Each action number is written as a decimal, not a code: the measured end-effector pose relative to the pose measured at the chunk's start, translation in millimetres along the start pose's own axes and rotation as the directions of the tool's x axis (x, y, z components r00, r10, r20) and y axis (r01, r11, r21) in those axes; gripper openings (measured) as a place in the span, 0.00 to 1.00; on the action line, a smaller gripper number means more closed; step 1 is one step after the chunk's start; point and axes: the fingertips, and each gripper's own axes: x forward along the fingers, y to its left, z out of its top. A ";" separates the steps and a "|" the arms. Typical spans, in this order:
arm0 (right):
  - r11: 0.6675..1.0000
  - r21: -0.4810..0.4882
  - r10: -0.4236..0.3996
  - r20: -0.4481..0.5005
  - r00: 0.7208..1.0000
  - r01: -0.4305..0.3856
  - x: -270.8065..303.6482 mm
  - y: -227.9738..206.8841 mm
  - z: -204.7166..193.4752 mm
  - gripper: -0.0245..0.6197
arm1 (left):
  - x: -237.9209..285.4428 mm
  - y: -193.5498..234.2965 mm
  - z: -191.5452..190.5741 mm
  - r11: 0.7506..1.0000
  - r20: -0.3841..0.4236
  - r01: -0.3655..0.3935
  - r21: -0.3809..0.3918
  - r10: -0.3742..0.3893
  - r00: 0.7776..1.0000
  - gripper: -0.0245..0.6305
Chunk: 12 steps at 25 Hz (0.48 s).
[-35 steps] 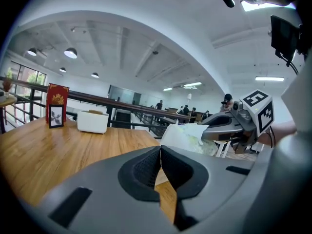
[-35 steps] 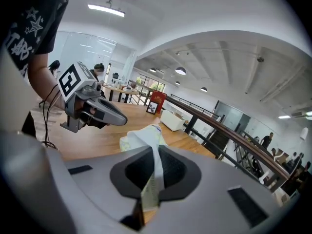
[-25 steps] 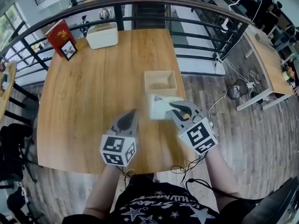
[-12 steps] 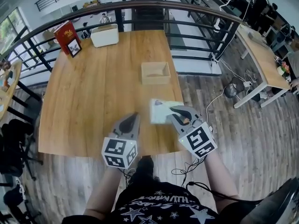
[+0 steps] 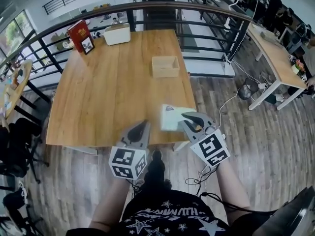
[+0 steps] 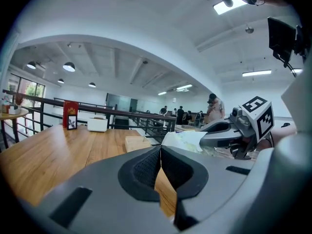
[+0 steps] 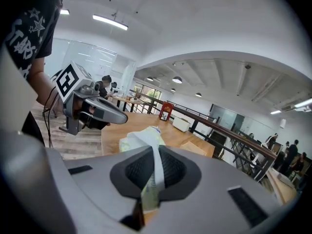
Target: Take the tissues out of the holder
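The tissue pack (image 5: 173, 117), pale green and white plastic, hangs over the table's near edge, pinched by one end in my right gripper (image 5: 185, 117). In the right gripper view the pack (image 7: 142, 141) sticks out from between the shut jaws. The empty wooden holder (image 5: 165, 66) sits far off on the table (image 5: 108, 92), toward its right side. My left gripper (image 5: 144, 125) hovers left of the pack, shut with nothing in it. In the left gripper view the pads (image 6: 148, 165) meet, and the pack (image 6: 187, 139) and the holder (image 6: 138, 143) lie ahead.
A white box (image 5: 117, 34), a red book (image 5: 77, 32) and a small picture frame (image 5: 88, 44) stand at the table's far left corner. A black railing (image 5: 211, 14) runs behind the table. Another table (image 5: 275, 53) and cables (image 5: 241, 95) are on the right.
Both grippers and the held pack have drawn back from the holder to the table's near edge. The holder now lies much farther away.
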 end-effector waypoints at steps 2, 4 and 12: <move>1.000 -0.007 0.001 0.001 1.000 -0.001 -12.1 10.7 -0.5 0.08 | -16.2 -10.2 -1.5 1.000 0.006 -0.004 0.002 0.004 1.000 0.06; 1.000 -0.016 0.004 0.005 1.000 -0.003 -21.9 17.3 1.7 0.08 | -28.6 -19.1 -0.2 1.000 0.012 -0.006 0.004 0.006 1.000 0.06; 1.000 0.007 0.005 0.022 1.000 -0.005 -36.7 36.8 1.1 0.08 | -47.5 -36.3 -13.0 0.999 -0.039 0.023 0.031 -0.022 0.999 0.06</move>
